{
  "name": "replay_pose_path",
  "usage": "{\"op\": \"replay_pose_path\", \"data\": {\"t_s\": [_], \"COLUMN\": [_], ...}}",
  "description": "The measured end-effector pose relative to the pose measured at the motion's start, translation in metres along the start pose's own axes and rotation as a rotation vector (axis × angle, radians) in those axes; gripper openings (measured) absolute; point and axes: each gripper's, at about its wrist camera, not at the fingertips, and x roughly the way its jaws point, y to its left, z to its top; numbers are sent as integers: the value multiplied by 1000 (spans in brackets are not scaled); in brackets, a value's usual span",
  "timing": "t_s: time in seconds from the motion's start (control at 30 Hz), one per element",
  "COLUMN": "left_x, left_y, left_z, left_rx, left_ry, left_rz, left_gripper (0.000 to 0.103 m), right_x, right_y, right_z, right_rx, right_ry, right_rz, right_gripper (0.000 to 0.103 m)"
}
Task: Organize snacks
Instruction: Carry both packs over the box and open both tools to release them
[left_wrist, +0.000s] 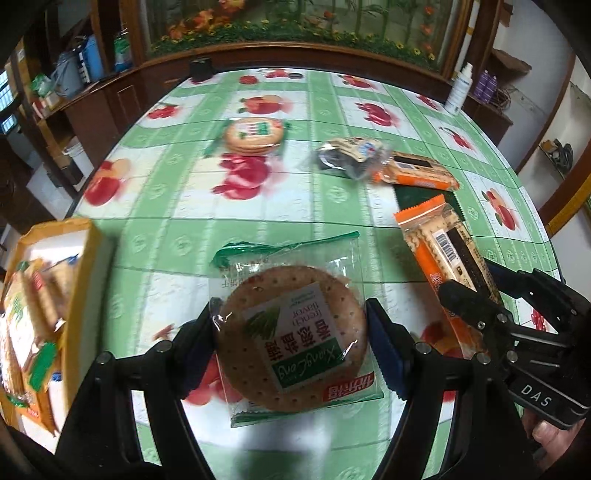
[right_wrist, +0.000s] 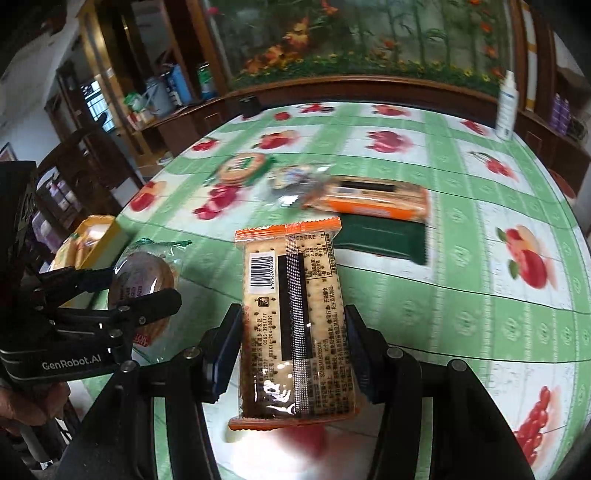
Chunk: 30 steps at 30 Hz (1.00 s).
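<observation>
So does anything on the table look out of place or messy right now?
Mostly tidy. The remaining packets lie in a loose heap: a clear-wrapped snack overlaps the orange cracker pack, which sits askew on a dark green packet.

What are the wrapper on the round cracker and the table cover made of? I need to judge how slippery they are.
Round cracker wrapper: looks like thin clear plastic film, glossy; it shows creases, glare and crimped green ends.
Table cover: probably wipeable vinyl or oilcloth, printed with green checks and fruit; it has a soft sheen and an embossed pattern, though cloth cannot be ruled out.
</observation>
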Motion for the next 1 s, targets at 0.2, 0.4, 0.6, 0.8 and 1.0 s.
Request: {"op": "replay_pose_path", "data": {"t_s": [0.2, 0.4, 0.6, 0.8, 1.0], "left_x": [-20, -45, -71, -89, -97], "left_y": [32, 67, 104, 150, 191], "left_z": [-11, -21, -29, -40, -59], "left_rx": [-35, -78, -114, -174, -231], "left_ry": [-18, -45, -78, -95, -80], "left_rz": [7, 19, 53, 107, 147], "left_gripper": [76, 76, 76, 76, 76], "right_x": [4, 9, 16, 24, 31], "right_y": [36, 73, 113, 155, 193], "right_z": [5, 12, 22, 30, 38], "right_rx": [-54, -112, -178, -250, -308], "right_ry": [-2, -2, -2, 3, 8], "right_rz": [38, 82, 125, 167, 208], "right_gripper": [54, 54, 54, 54, 54]}}
